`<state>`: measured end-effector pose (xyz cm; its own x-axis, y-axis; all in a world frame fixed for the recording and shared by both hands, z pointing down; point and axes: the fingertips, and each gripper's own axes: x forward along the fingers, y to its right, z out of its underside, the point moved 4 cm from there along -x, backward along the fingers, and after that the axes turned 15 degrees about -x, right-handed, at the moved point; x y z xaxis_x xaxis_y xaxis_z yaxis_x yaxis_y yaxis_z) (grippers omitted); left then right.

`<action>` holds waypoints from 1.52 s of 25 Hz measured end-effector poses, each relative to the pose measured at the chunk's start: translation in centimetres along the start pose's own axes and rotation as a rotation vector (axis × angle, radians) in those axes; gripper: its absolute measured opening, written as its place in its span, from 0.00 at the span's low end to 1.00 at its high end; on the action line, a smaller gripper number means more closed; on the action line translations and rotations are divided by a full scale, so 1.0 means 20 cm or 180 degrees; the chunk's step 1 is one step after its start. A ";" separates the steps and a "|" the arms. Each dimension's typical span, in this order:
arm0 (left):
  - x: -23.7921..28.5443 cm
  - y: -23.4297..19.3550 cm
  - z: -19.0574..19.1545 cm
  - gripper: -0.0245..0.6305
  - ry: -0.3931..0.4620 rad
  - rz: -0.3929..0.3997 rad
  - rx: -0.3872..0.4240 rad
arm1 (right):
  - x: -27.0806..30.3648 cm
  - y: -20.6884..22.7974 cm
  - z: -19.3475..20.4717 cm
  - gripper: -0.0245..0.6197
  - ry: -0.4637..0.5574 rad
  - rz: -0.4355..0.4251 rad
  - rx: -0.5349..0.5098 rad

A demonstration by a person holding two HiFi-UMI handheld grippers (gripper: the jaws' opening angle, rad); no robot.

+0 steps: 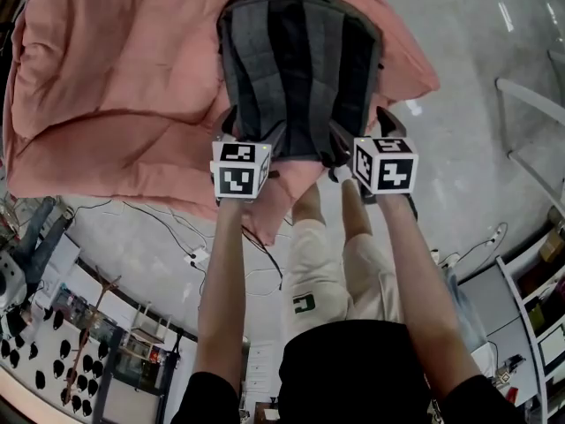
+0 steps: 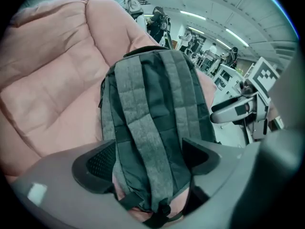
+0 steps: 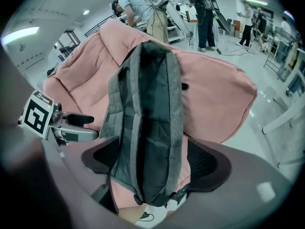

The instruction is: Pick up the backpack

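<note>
A grey backpack (image 1: 300,64) lies straps-up on a big pink cushion (image 1: 115,78), its bottom end toward me. My left gripper (image 1: 252,135) sits at the pack's lower left corner and my right gripper (image 1: 364,135) at its lower right corner. In the left gripper view the jaws of the left gripper (image 2: 147,162) stand wide, with the backpack (image 2: 152,118) and one shoulder strap (image 2: 147,142) between them, pads apart from the fabric. The right gripper (image 3: 155,160) is likewise open around the backpack (image 3: 147,123); its bottom strap buckles hang between the pads.
The pink cushion (image 3: 214,94) rests on a pale shiny floor (image 1: 459,42). Cables and a power strip (image 1: 196,256) lie near my feet. A white frame (image 1: 530,104) stands at the right, shelving (image 1: 530,325) behind me. People (image 3: 205,13) work far off.
</note>
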<state>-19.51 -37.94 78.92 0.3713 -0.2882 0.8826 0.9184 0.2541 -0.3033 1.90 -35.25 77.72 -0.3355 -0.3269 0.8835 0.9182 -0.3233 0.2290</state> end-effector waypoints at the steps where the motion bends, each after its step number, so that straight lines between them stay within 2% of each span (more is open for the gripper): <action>1: 0.02 -0.02 0.01 0.70 -0.0023 -0.0004 -0.0009 | 0.03 0.00 0.00 0.73 -0.0011 0.0003 0.0016; 10: 0.11 -0.21 0.01 0.74 -0.0058 -0.0053 -0.0289 | 0.17 0.01 0.01 0.75 -0.0082 0.0100 0.0143; 21: 0.23 -0.31 -0.02 0.76 -0.0140 -0.0025 -0.0384 | 0.27 0.06 0.00 0.76 -0.0080 0.0220 0.0184; 28: 0.31 -0.36 -0.02 0.79 -0.0206 0.0141 -0.0429 | 0.34 0.09 0.00 0.76 -0.0108 0.0219 0.0177; 38: 0.32 -0.34 -0.02 0.74 -0.0241 0.0268 -0.0418 | 0.34 0.09 0.01 0.75 -0.0155 0.0191 0.0195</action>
<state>-23.32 -41.83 86.61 0.4407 -0.1993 0.8752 0.8963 0.1503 -0.4171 1.33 -37.96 84.21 -0.2702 -0.3001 0.9148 0.9480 -0.2491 0.1983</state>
